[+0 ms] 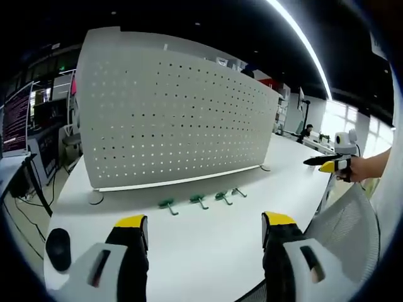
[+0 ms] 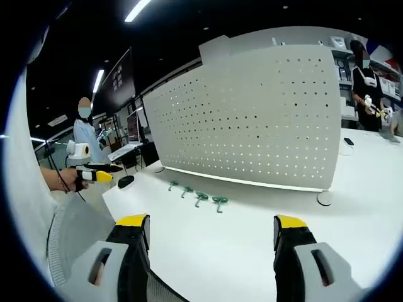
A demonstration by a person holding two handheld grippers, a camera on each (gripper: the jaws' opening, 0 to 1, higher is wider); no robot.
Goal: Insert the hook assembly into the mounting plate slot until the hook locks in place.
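On white surface [image 1: 208, 245], before upright perforated mounting plate [image 1: 176, 119]: four green hook assemblies [image 1: 199, 200] in a row, untouched. Left gripper [image 1: 204, 233], right gripper [image 2: 211, 233]: jaws wide, empty, well back. Advice: approach one end hook squarely, grip its stem.

hooks [image 1: 200, 200]: too small to tell their clip ends or shape
pegboard [image 2: 252, 126]: slots read as mere dots; right end cut off by the rim
right gripper [image 1: 334, 165]: side-on at the table's far edge, jaw gap unreadable
mesh chair back [image 1: 343, 220]: cut off below
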